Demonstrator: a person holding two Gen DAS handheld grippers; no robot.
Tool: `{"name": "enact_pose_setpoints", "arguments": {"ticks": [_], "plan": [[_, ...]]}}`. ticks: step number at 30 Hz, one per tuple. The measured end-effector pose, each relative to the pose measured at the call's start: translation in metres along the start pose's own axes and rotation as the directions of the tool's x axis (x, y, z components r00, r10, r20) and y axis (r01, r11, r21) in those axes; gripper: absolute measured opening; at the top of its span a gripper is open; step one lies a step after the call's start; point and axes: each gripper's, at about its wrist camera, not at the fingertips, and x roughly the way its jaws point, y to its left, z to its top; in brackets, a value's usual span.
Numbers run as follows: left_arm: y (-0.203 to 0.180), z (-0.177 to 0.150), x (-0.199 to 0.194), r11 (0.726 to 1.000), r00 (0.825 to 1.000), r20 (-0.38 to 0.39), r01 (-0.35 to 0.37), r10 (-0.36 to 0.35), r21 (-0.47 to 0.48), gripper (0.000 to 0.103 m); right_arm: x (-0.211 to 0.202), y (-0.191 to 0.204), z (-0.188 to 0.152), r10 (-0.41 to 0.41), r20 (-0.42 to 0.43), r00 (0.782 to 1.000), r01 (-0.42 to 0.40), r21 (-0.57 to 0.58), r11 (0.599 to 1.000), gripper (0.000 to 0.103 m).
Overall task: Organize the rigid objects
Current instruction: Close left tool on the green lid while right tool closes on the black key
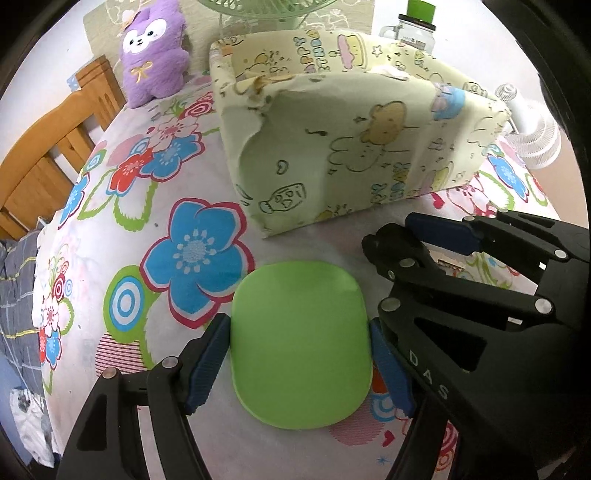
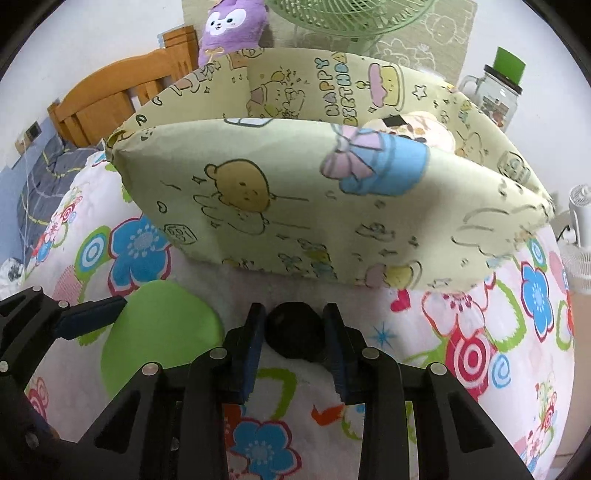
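Two fans (image 1: 266, 11), one plush toy (image 1: 153, 51), one storage box (image 1: 354, 147), one jar (image 1: 415, 27), one green pad (image 1: 300, 343), one black object (image 2: 293, 334).

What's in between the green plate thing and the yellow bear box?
Nothing but bare flowered cloth lies between the green plate and the yellow box; the left wrist view shows it best.

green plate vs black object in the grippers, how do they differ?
Colour: the plate is bright green, the black object dark.
Shape: the plate is flat and wide, the black object small and rounded.
Grip: the left gripper spans the plate's edges; the right gripper pinches the black object.
Both rest on the floral sheet.
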Motion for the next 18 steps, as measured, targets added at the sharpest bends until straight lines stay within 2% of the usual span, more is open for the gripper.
{"name": "enact_pose_setpoints", "arguments": {"ticks": [7, 18], "plan": [[-0.018, -0.007, -0.009, 1.000, 1.000, 0.011, 0.004, -0.004, 0.027, 0.077, -0.012, -0.013, -0.014, -0.006, -0.014, 1.000, 0.007, 0.048, 0.999, 0.035], [-0.042, -0.015, -0.030, 0.999, 0.999, 0.036, 0.013, -0.015, 0.045, 0.077, -0.047, -0.036, -0.034, -0.032, 0.015, 0.999, 0.031, 0.076, 0.997, 0.035]]}}
